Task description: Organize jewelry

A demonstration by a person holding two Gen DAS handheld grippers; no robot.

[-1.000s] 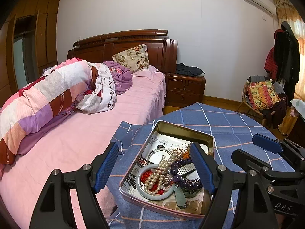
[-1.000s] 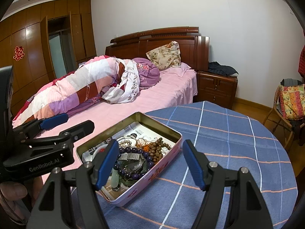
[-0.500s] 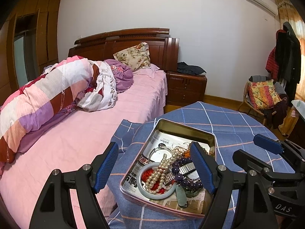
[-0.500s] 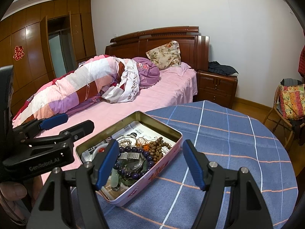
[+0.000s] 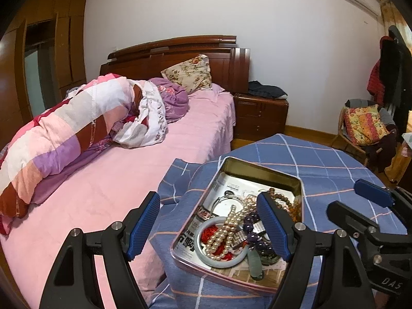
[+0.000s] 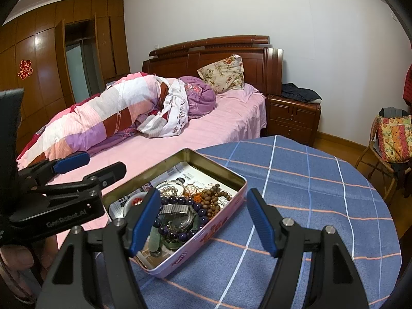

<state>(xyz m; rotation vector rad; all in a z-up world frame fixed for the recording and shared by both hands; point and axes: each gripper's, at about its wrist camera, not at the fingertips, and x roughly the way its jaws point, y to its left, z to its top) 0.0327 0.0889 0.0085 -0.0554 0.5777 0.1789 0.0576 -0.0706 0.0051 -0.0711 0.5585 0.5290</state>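
An open pink tin point(image 5: 233, 164) point(image 6: 221, 225) lined with newspaper sits at the left edge of a round table with a blue checked cloth point(image 6: 309, 180). It holds a jumble of jewelry: a pearl strand point(image 5: 229, 228), a pale jade bangle point(image 5: 203, 252), purple beads point(image 6: 177, 200), brown wooden beads point(image 6: 215, 198), a metal watch point(image 6: 180, 212). My left gripper point(image 5: 208, 228) hovers open just short of the tin's near left side, nothing between its blue pads. My right gripper point(image 6: 202, 221) hovers open at the tin's near right corner, empty too.
A bed with a pink sheet point(image 5: 116, 180) and a rolled quilt point(image 5: 64, 134) lies left of the table. A wooden nightstand point(image 6: 293, 118) stands by the headboard. A chair with a patterned cushion point(image 5: 365, 126) sits at the far right.
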